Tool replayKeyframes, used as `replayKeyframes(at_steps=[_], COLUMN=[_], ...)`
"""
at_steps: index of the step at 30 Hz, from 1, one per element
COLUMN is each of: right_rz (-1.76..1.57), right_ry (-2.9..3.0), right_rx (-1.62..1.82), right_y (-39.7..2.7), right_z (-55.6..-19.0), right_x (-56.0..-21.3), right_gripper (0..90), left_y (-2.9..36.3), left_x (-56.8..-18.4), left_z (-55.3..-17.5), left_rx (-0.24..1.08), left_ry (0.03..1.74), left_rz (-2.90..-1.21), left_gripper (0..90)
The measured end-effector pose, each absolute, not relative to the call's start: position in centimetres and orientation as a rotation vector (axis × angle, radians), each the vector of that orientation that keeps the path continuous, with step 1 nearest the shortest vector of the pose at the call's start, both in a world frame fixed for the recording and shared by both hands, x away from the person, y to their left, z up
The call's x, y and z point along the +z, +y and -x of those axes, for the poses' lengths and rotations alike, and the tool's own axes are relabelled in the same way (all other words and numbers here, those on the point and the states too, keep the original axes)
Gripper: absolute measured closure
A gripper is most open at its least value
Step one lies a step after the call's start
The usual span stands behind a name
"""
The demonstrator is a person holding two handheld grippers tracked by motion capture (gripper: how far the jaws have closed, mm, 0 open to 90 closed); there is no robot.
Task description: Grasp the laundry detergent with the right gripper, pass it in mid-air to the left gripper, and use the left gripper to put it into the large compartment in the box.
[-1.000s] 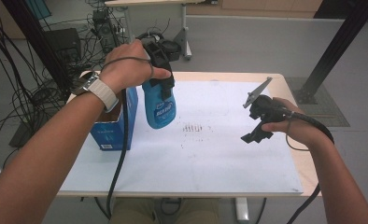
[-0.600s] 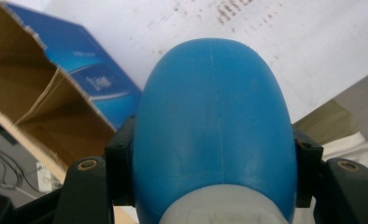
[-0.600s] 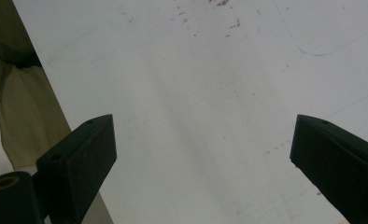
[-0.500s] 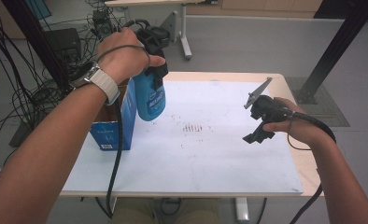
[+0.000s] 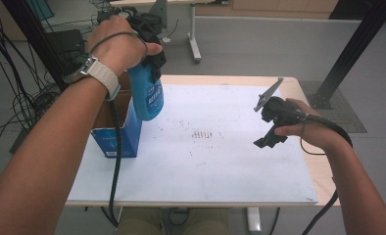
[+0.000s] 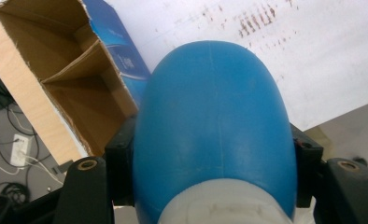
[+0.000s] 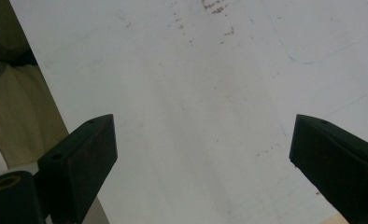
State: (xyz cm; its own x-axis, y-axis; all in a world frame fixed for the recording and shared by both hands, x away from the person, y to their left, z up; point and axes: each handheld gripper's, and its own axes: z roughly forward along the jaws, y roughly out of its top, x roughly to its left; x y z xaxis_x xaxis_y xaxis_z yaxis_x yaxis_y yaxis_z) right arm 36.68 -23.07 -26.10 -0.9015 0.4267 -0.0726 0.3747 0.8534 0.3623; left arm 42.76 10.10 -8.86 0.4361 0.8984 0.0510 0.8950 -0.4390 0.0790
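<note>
In the high view, the left gripper (image 5: 149,51) pinches a blue plastic spray bottle (image 5: 147,96) by its shoulder; the bottle hangs in the air above the open blue cardboard box (image 5: 116,133). The right gripper (image 5: 269,128) hovers well right of the box over the white sheet (image 5: 220,166).

The left gripper view has the bottle (image 6: 212,135) clamped between both jaws, the box (image 6: 74,79) below it.

In the right gripper view, the jaws stand spread wide over the sheet (image 7: 196,116).

The cardboard box (image 5: 116,128) stands on the table (image 5: 299,88) at the left edge of the white sheet (image 5: 215,161), its open top divided into compartments. The bottle (image 5: 147,95) hangs in the air over the box's right wall, clamped in the left gripper (image 5: 149,36). Well to the right of the box, the right gripper (image 5: 269,139) hovers above the sheet near its right edge.
</note>
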Motion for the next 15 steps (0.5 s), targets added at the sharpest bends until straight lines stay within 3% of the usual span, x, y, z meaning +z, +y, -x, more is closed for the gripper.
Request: replayKeyframes(at_steps=[15], right_rz=[-0.641], right_ry=[2.883], right_rx=[0.518], right_y=[-23.3], right_z=[-37.1], right_x=[-26.6], right_gripper=[7.5], left_y=[12.7], left_x=[-7.7], left_z=[-43.5], left_rx=[0.122], left_ry=[1.781], left_rz=[-2.537], left_gripper=[37.7])
